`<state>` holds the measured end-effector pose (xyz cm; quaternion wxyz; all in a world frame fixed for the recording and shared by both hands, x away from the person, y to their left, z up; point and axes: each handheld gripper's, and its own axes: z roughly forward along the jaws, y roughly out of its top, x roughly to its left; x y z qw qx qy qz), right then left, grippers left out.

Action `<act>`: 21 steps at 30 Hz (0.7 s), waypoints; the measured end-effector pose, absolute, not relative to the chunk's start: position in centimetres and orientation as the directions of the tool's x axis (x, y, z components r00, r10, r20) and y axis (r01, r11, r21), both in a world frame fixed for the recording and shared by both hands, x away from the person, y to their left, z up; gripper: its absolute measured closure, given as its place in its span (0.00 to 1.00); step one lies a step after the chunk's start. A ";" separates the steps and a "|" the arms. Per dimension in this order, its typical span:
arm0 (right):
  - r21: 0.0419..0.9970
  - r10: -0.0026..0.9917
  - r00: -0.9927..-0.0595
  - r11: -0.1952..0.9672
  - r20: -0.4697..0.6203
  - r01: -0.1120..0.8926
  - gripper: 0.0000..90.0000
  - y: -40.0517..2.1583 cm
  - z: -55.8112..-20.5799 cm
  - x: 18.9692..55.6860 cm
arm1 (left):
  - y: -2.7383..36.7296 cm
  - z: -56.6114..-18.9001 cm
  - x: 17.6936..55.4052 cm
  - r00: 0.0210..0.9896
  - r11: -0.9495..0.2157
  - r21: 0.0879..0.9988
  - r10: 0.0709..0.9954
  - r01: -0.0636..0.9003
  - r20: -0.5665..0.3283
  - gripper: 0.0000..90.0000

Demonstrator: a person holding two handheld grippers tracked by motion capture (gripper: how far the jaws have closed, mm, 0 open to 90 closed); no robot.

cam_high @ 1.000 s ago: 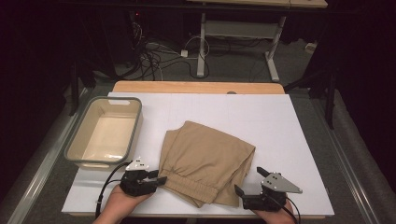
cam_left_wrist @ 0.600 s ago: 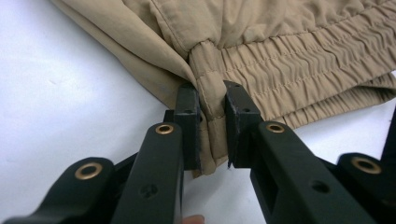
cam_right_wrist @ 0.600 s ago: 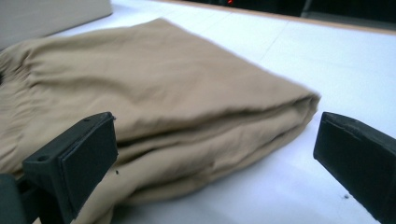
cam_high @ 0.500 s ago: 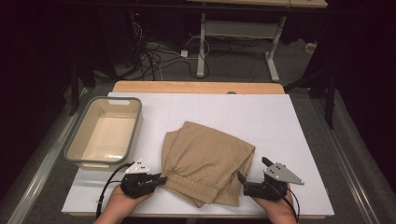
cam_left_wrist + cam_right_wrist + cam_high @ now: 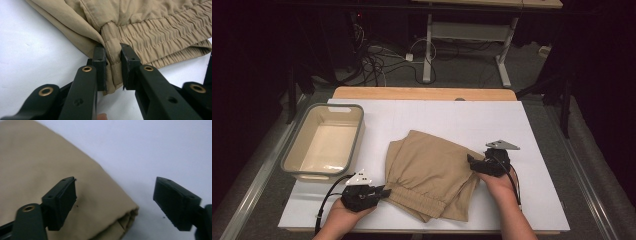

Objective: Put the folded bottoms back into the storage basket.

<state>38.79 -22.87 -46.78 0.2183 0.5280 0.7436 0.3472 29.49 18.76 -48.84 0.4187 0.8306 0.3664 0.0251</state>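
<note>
Shorts half folded, one corner gripped, the other side not yet caught.

Nearest, the left gripper (image 5: 113, 67) has its jaws closed on the waistband corner of the tan shorts (image 5: 432, 172), which lie folded mid-worktop (image 5: 542, 130). The right gripper (image 5: 476, 163) stands at their far right edge; its jaws have just been closing, though a wide gap remains and no cloth is pinched. Likely left: grasping that side and folding or moving them. The layers underneath are hidden. Farther left sits an empty bin (image 5: 292, 159).
</note>
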 end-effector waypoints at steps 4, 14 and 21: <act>0.701 0.925 -0.380 0.259 0.018 0.665 0.35 -22.8 -47.4 38.3 | 18.8 -48.8 29.5 0.730 -0.381 0.714 0.629 0.587 -0.265 0.83; 0.748 0.884 -0.465 0.273 0.053 0.604 0.85 -23.4 -47.9 36.8 | 18.8 -48.9 29.5 0.730 -0.381 0.713 0.629 0.589 -0.267 0.83; 0.756 0.861 -0.509 0.323 0.015 0.569 0.93 -22.9 -48.0 36.4 | 18.8 -48.9 29.5 0.730 -0.380 0.712 0.629 0.590 -0.268 0.83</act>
